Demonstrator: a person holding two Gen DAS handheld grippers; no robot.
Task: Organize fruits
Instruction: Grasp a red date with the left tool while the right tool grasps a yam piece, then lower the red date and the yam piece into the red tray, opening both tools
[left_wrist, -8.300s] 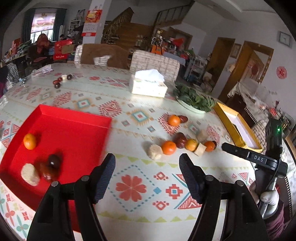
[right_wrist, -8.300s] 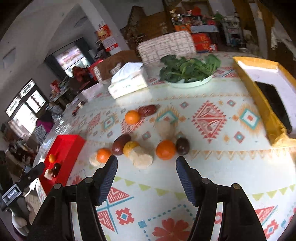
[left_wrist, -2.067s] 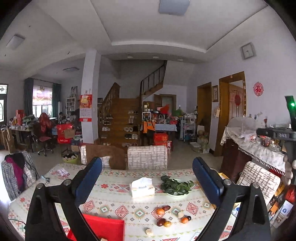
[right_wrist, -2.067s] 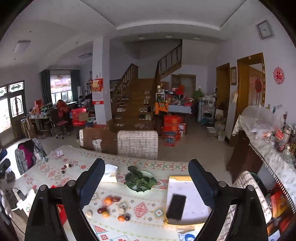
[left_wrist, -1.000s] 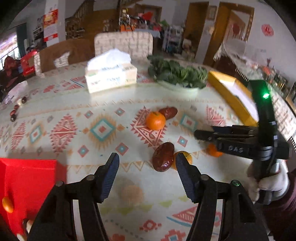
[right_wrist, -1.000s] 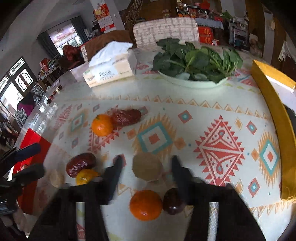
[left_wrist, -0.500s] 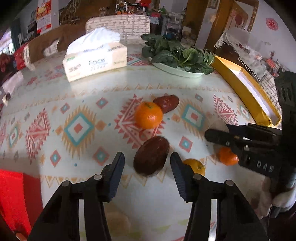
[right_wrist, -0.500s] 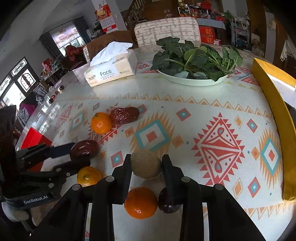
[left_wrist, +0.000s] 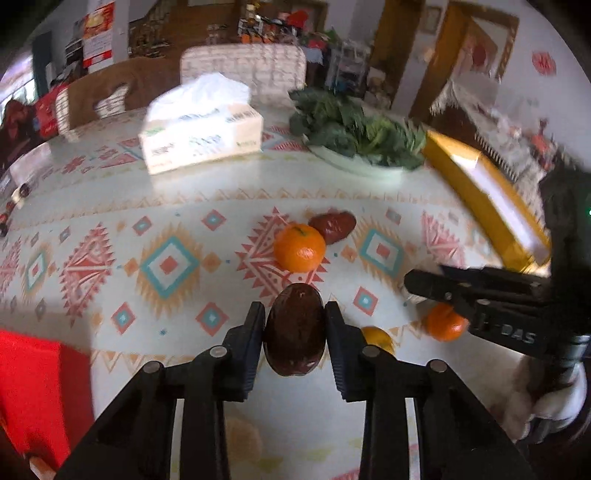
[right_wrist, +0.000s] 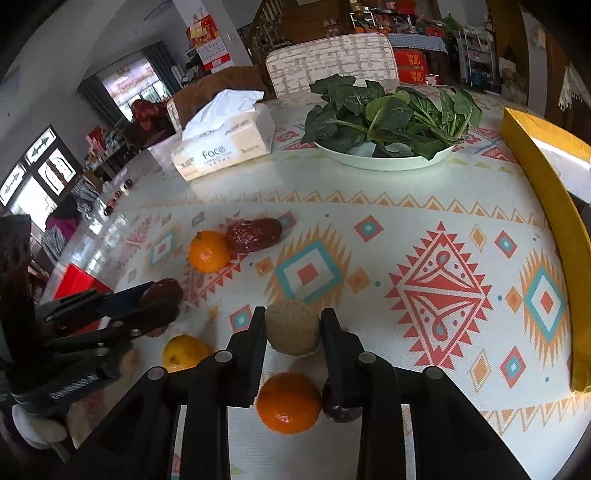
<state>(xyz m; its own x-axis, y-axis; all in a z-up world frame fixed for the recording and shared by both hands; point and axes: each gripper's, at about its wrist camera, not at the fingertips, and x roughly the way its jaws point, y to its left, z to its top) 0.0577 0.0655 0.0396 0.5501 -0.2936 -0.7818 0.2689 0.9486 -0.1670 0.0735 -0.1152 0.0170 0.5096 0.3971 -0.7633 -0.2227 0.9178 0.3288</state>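
My left gripper (left_wrist: 295, 325) is shut on a dark brown oval fruit (left_wrist: 294, 330) just above the patterned table; it also shows in the right wrist view (right_wrist: 162, 295). My right gripper (right_wrist: 293, 332) is shut on a tan round fruit (right_wrist: 291, 332). An orange (left_wrist: 299, 247) and a wrinkled red date (left_wrist: 332, 225) lie beyond. Another orange (right_wrist: 289, 402), a dark plum (right_wrist: 340, 408) and a yellow-orange fruit (right_wrist: 184, 352) lie under my right gripper. The red tray (left_wrist: 33, 391) is at lower left.
A tissue box (left_wrist: 201, 133) and a white plate of green leaves (right_wrist: 388, 122) stand at the back. A yellow box (right_wrist: 546, 192) runs along the right edge. Chairs stand behind the table. A pale round fruit (left_wrist: 240, 435) lies under my left gripper.
Both grippers have closed: the left on the dark brown fruit, the right on the tan round fruit. Both moved slightly forward and lower.
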